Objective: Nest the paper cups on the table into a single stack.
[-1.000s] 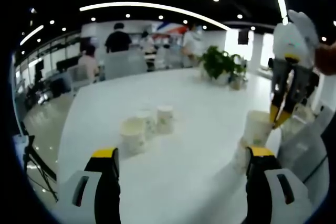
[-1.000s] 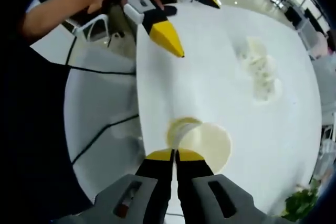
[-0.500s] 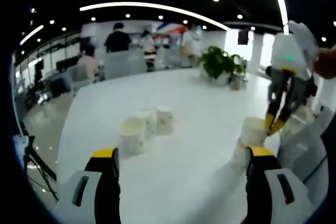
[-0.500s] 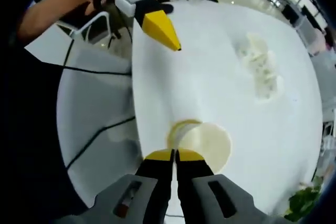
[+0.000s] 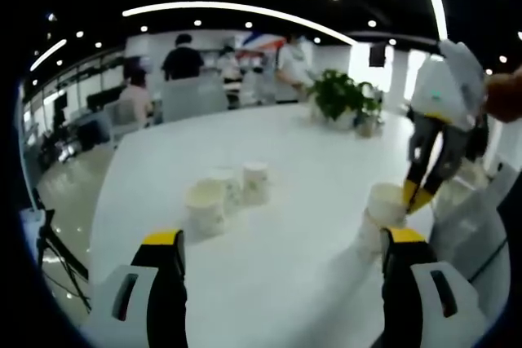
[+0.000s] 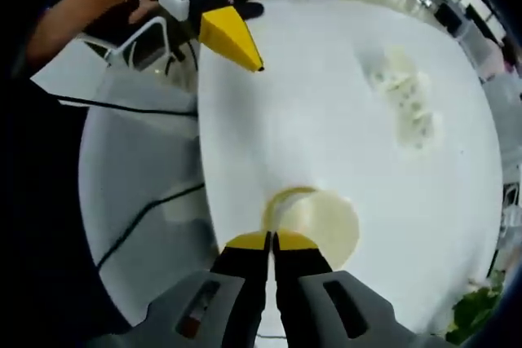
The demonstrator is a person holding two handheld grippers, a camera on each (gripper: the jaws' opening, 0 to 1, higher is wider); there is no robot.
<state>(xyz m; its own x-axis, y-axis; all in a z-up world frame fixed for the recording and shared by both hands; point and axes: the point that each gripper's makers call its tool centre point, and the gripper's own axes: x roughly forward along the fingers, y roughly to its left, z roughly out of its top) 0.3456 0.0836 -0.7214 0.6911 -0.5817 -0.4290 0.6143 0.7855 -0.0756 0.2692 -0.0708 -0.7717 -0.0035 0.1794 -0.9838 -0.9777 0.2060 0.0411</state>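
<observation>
Right gripper view: the right gripper (image 6: 272, 240) is clenched on the near rim of a paper cup (image 6: 314, 223), seen from above, mouth up, axis upright. Left gripper view: that cup sits at the right; three loose cups (image 5: 222, 198) stand left and farther off on the white table (image 5: 310, 160), between the released left gripper (image 5: 285, 238) jaws. The left gripper appears nearer them. Since the earlier frame, the held cup has edged left.
</observation>
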